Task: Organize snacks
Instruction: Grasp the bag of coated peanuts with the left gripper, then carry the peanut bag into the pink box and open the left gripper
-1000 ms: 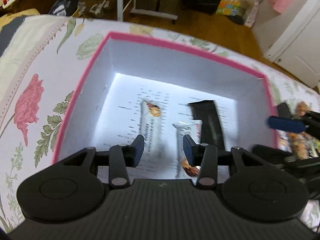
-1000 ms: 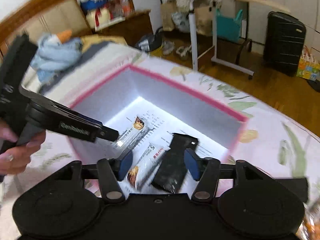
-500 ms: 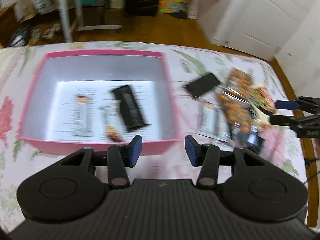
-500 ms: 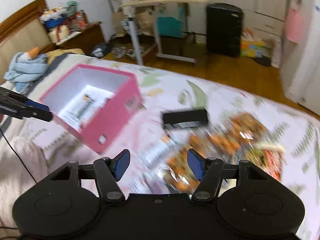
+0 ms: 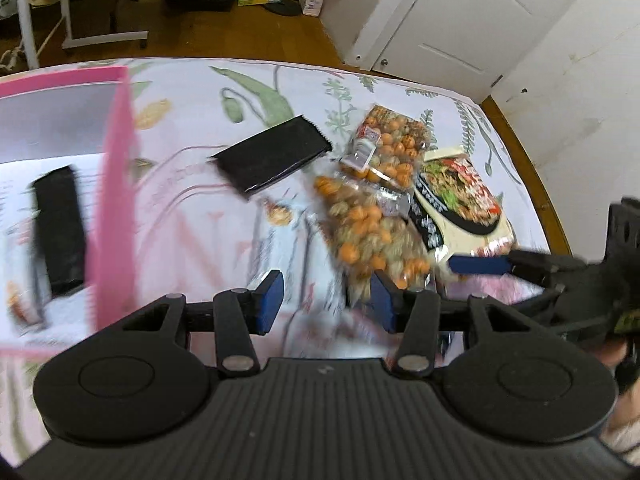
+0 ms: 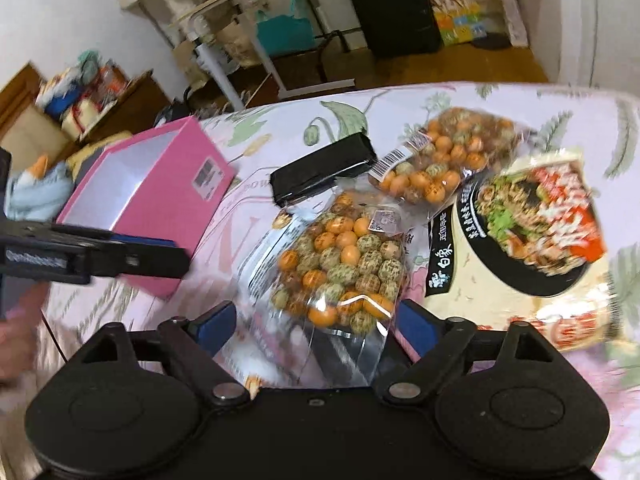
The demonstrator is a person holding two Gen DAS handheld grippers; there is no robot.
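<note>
A pink box [image 5: 116, 168] stands at the left on the floral bedspread, with a black bar [image 5: 60, 224] and white bars inside; it also shows in the right wrist view [image 6: 160, 184]. Beside it lie a black packet [image 5: 272, 156] [image 6: 324, 168], a white bar [image 5: 280, 248], two clear bags of orange and green nuts [image 6: 340, 264] [image 6: 444, 156] and a noodle pack [image 6: 532, 232]. My left gripper [image 5: 328, 300] is open above the white bar. My right gripper [image 6: 316, 328] is open, its jaws on either side of the near nut bag's end.
The bed's far edge drops to a wooden floor with a black suitcase [image 6: 392, 4] and a rolling desk [image 6: 248, 40]. A white door [image 5: 452, 16] stands at the far right. Blue cloth [image 6: 32, 196] lies behind the box.
Both grippers have swung right, from over the pink box to the loose snacks. The right gripper has come down close to the near nut bag. Both stay open and empty.
</note>
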